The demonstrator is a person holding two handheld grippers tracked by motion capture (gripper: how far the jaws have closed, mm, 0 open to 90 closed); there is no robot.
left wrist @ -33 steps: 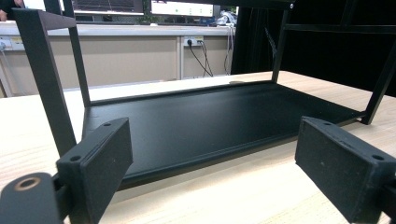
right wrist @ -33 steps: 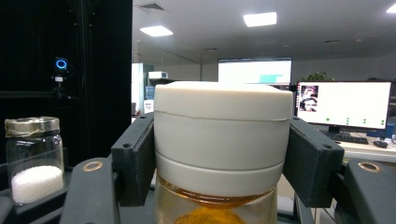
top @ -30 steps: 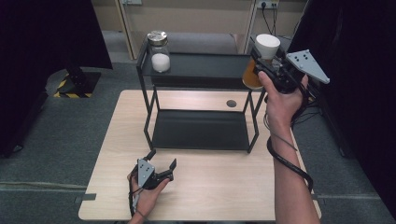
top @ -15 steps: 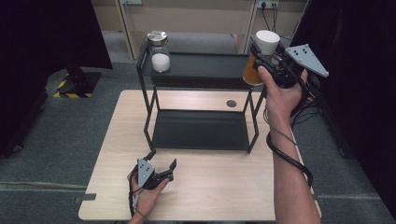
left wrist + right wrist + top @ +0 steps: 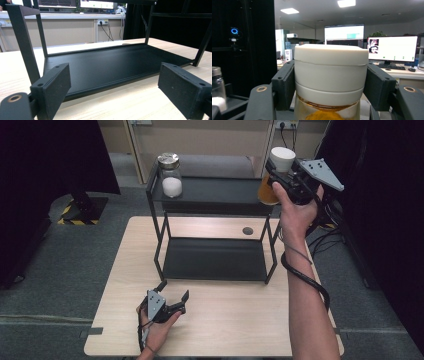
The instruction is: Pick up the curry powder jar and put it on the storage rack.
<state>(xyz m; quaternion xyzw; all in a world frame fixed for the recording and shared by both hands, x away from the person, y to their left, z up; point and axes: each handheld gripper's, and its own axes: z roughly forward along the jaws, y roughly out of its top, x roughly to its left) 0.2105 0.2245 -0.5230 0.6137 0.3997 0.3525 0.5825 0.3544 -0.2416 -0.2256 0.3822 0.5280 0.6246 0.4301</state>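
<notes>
An office is glowing with monitors behind the black rack point(image 5: 215, 245) on my worktop point(image 5: 225, 320). My right fingers point(image 5: 284, 85) are clenching the spice jar point(image 5: 330, 75) at its white lid, above the rack's right end; it's glass, breakable, slippery. My left fingers point(image 5: 56, 85) are resting released near the front edge.

High view overhead, claw views close — sharing the rack point(image 5: 212, 195)

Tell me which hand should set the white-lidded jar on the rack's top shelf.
Right: its tool already clamps the jar beside the top shelf. The left tool rests open on the table.
</notes>
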